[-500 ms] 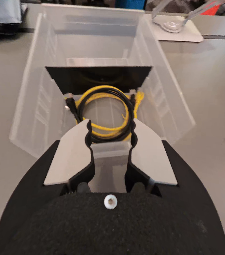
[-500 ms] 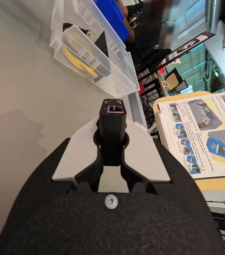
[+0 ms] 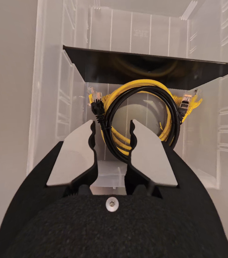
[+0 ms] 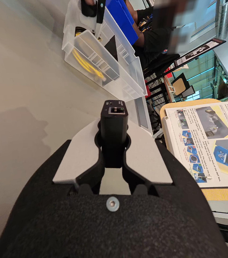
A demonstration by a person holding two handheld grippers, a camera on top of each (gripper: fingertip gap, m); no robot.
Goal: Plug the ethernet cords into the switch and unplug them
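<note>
In the left wrist view my left gripper (image 3: 112, 122) is open and reaches into the front compartment of a clear plastic bin (image 3: 47, 97). A coiled black ethernet cord (image 3: 142, 89) and a coiled yellow one (image 3: 141, 82) lie on the bin floor. The black cord's left plug (image 3: 96, 107) sits just beyond my left fingertip; the cord passes between the open fingers, unpressed. My right gripper (image 4: 114, 125) is shut on a black switch (image 4: 114, 134), its port end (image 4: 116, 110) pointing away, empty. The left gripper (image 4: 92, 9) shows over the bin (image 4: 124, 78) in the right wrist view.
A black divider plate (image 3: 138, 65) leans across the bin behind the cords. In the right wrist view a blue bin (image 4: 121, 19) and a person stand behind the clear bin. A sheet with pictures (image 4: 208, 139) lies on a wooden table at the right. Across from one pair of fingers to the other is roughly 35 centimeters.
My left gripper has moved forward and down into the bin, toward the left side of the coil, and its fingers have narrowed a little. The right gripper still holds the switch in place.
</note>
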